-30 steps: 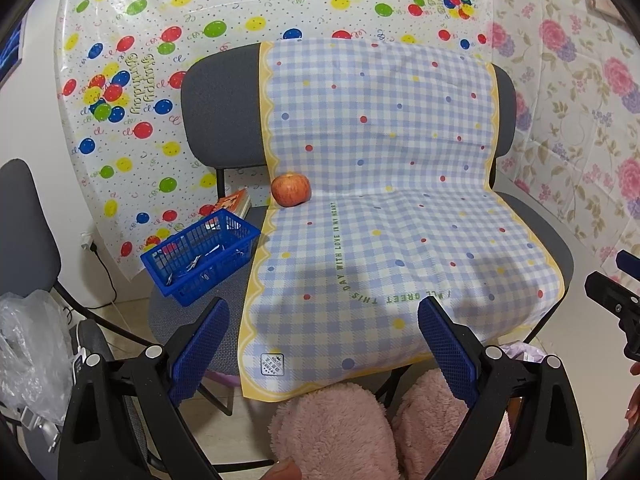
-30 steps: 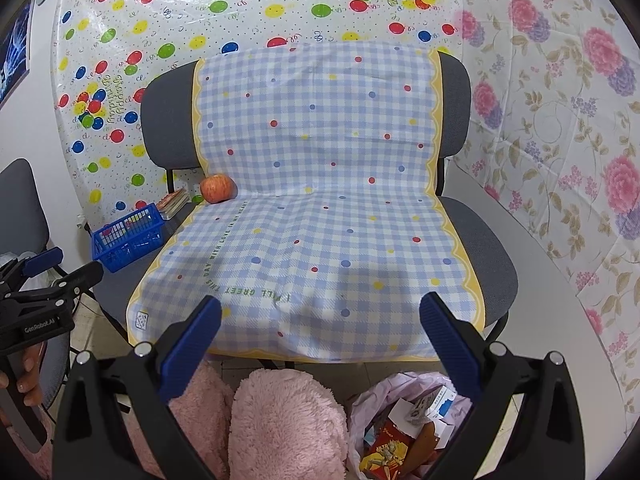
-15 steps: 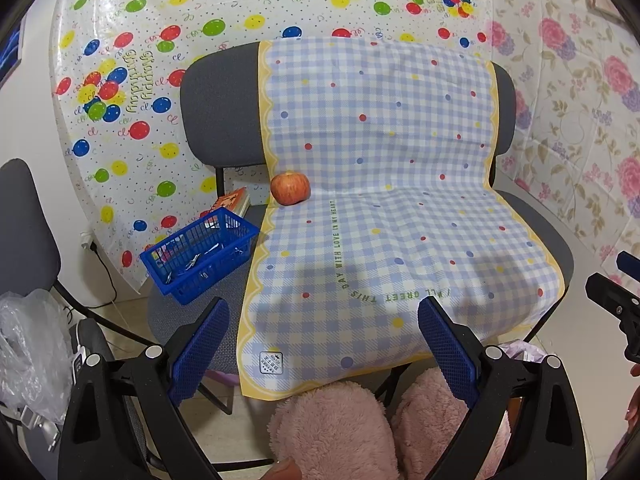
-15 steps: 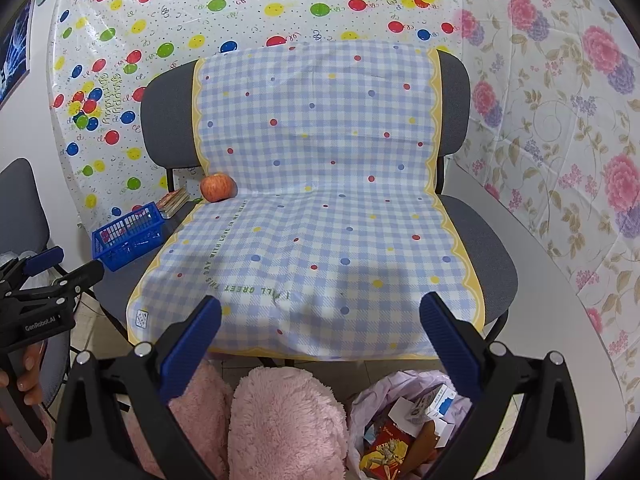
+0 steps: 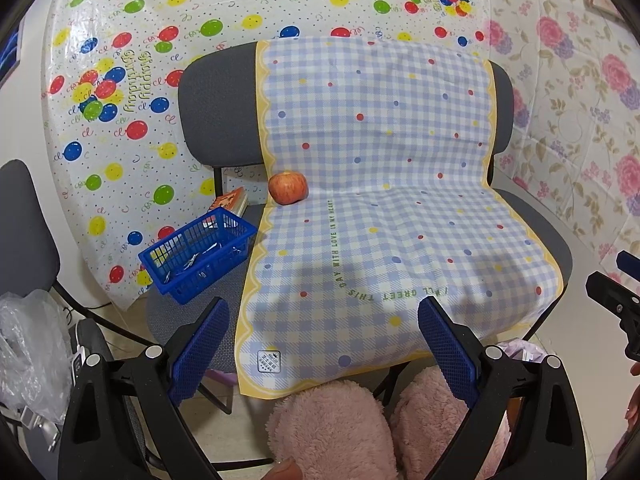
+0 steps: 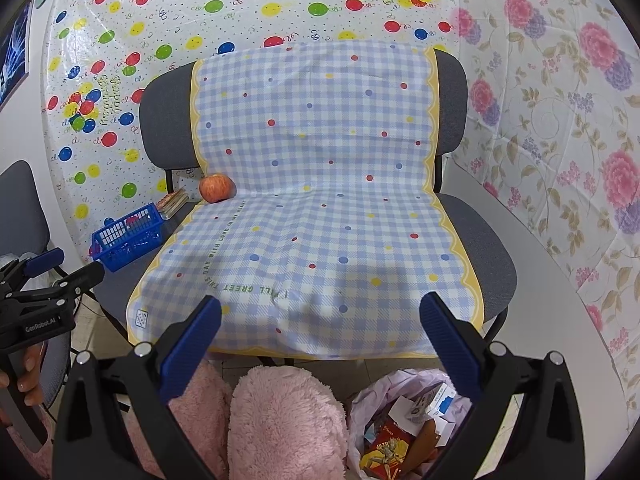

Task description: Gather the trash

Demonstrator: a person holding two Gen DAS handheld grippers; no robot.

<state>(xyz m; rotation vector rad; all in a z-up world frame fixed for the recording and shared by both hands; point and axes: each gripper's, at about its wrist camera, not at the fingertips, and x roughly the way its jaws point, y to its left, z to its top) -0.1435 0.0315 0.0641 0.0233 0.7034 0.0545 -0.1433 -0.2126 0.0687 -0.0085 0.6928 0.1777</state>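
A pale plastic trash bag (image 6: 404,424) holding cartons and wrappers stands on the floor in front of the chair, below my right gripper (image 6: 320,308). Its edge shows in the left wrist view (image 5: 516,350). Both grippers hover in front of the checked cloth (image 5: 380,208) on the chair seat. My left gripper (image 5: 322,312) is open and empty. My right gripper is open and empty. An apple (image 5: 288,187) sits at the back left of the cloth; it also shows in the right wrist view (image 6: 217,187).
A blue basket (image 5: 198,254) with small items sits on the chair's left side, a book (image 5: 230,202) behind it. Pink fluffy slippers (image 6: 256,416) are below the grippers. A clear plastic bag (image 5: 28,344) lies at far left by another chair (image 5: 24,216).
Both views shift only slightly; the grippers stay open and hold nearly the same place in front of the chair.
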